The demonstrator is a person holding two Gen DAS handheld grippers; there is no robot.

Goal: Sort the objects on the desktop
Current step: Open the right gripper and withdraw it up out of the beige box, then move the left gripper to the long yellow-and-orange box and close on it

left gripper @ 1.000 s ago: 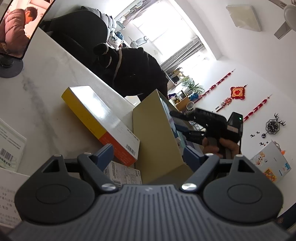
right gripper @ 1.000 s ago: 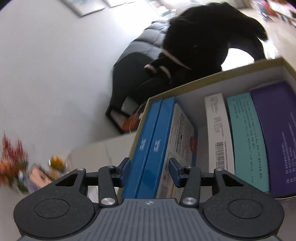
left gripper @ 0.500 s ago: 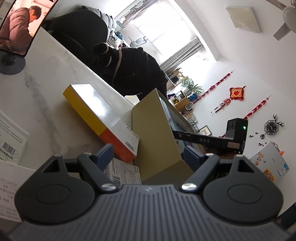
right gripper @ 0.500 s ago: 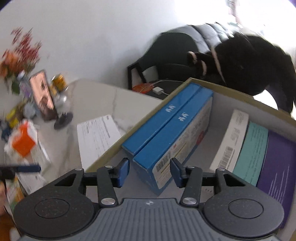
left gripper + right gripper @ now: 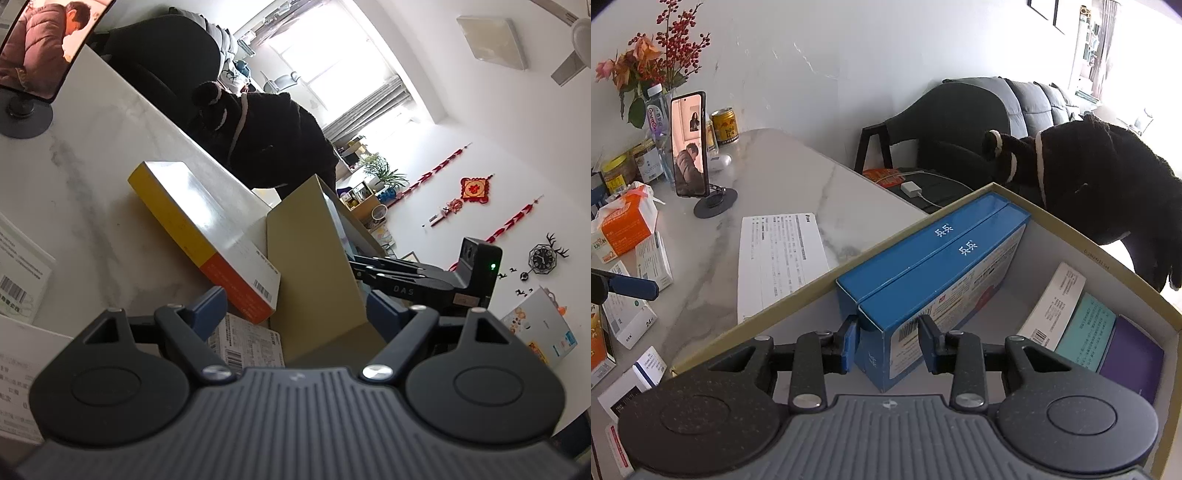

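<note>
Right gripper (image 5: 888,341) rolled level | jaws closing around blue box (image 5: 938,273) | contact unclear

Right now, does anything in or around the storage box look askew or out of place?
Inside the storage box nothing stands out: two blue boxes stand on edge side by side, three more at the far end. Outside, the yellow-and-orange box sits askew, leaning against the box wall. The right gripper is closing around the nearer blue box.

You are working in a home living room: grey sofa (image 5: 1034,99), red knot ornament (image 5: 474,189) on the wall, flowers (image 5: 646,62) on the marble table (image 5: 798,184).
</note>
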